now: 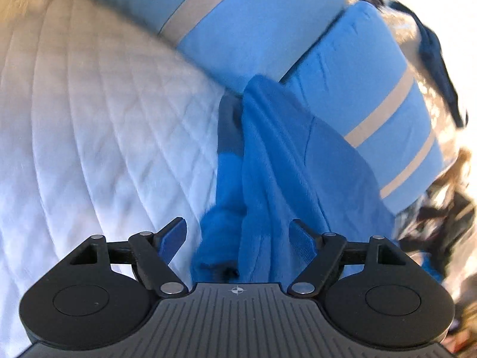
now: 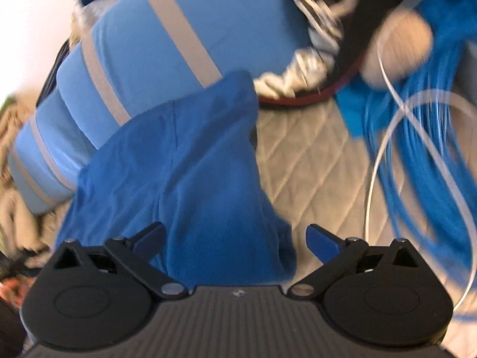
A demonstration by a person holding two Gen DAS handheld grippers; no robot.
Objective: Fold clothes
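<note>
Left claw [image 1: 238, 240] jaws apart, nothing pinched; blue garment [image 1: 277, 179] bunched between them, running to 12 o'clock so either edge is reachable. Right claw [image 2: 235, 243] wide open over the same cloth. Striped pillows [image 1: 253, 21] at 1 o'clock, white quilt [image 1: 89, 119] at 9.

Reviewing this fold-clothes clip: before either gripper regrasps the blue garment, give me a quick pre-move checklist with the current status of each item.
1. Left gripper open: ok, its pads stand apart with cloth between them, unpinched.
2. Right gripper open: ok, jaws wide, nothing clamped.
3. Blue garment released onto the quilt: ok, it lies bunched in front of both grippers.
4. Garment flat enough to fold: not ok, it is ridged and crumpled.
5. Space beside the garment: not ok, striped pillows touch it, and cables lie on the quilt nearby.
6. A hem or corner to grasp: cannot tell, both views are blurred.
</note>
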